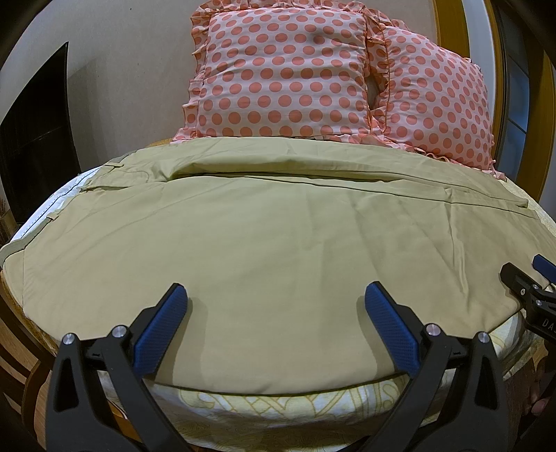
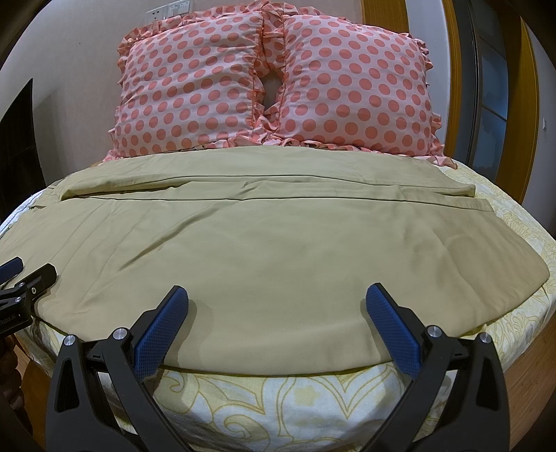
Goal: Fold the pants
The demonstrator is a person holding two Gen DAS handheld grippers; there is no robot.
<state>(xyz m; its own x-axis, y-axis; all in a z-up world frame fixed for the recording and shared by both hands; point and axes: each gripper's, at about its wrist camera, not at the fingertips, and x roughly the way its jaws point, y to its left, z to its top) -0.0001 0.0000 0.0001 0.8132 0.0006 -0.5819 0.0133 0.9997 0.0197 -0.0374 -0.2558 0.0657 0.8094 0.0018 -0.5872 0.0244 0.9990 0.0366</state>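
On the bed (image 2: pixel 278 400), tan pants (image 2: pixel 260 250) lie flat; spotted pillows (image 2: pixel 271 87) sit at 12 o'clock. Left gripper (image 1: pixel 276 299) and right gripper (image 2: pixel 276 299) gape wide, holding nothing.

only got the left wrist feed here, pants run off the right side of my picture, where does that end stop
Observer: In the right wrist view the pants end at two leg hems, short of the bed's right edge, with bare patterned sheet beyond.

Operator: is the right claw on the cloth

Observer: The right claw is open, its blue pads over the near edge of the pants, nothing pinched between them.

Operator: anything behind the pillows i cant see

Observer: Above the left polka-dot pillow there is a white switch plate on the wall.
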